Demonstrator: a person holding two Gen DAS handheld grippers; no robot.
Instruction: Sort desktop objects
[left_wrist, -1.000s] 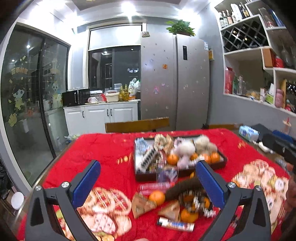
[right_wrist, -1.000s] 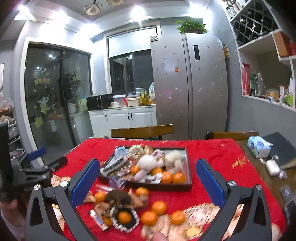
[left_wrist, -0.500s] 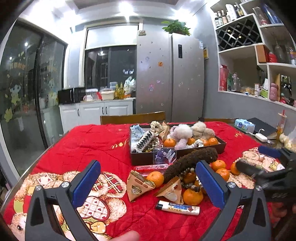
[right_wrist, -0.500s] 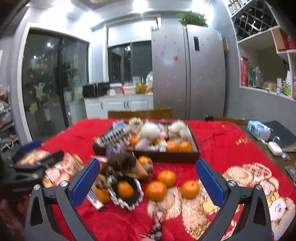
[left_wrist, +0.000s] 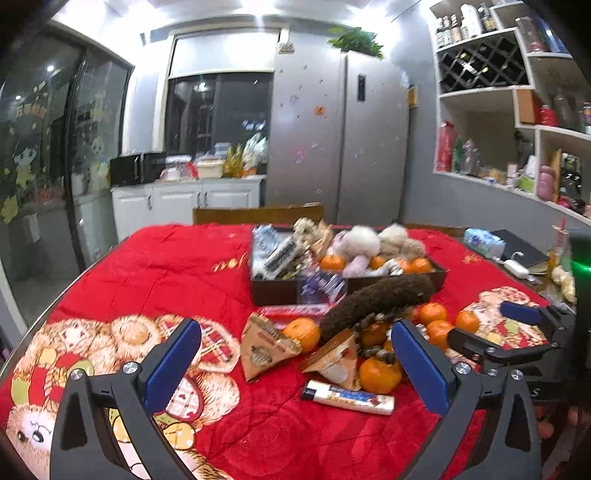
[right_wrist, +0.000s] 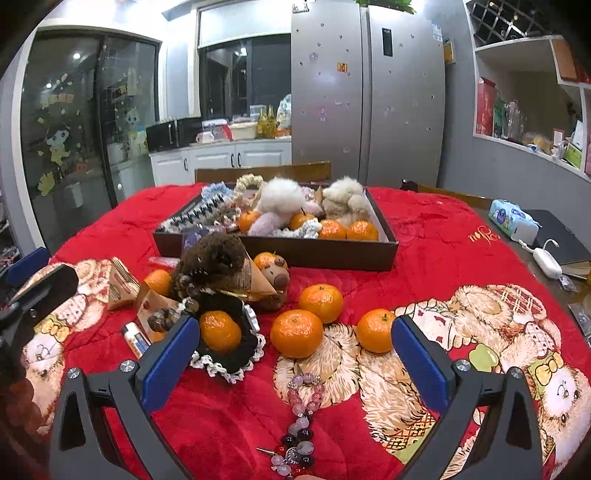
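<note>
A dark tray (right_wrist: 332, 254) with plush toys and tangerines stands mid-table on the red cloth; it also shows in the left wrist view (left_wrist: 273, 291). In front of it lie loose tangerines (right_wrist: 296, 333), a brown plush (right_wrist: 212, 258), a bead bracelet (right_wrist: 301, 417), triangular paper packs (left_wrist: 266, 345) and a lighter (left_wrist: 347, 397). My left gripper (left_wrist: 295, 354) is open and empty, low over the cloth before the packs. My right gripper (right_wrist: 295, 354) is open and empty, just before the tangerines and above the bracelet. Each gripper shows at the edge of the other's view.
A tissue pack (right_wrist: 511, 219), a white charger (right_wrist: 546, 260) and a dark notebook (right_wrist: 565, 240) lie at the table's right edge. A wooden chair back (right_wrist: 262, 171) stands behind the table. Shelves (left_wrist: 517, 147) line the right wall.
Both grippers have come lower and closer to the loose items in front of the tray. Both have stayed open and empty.
</note>
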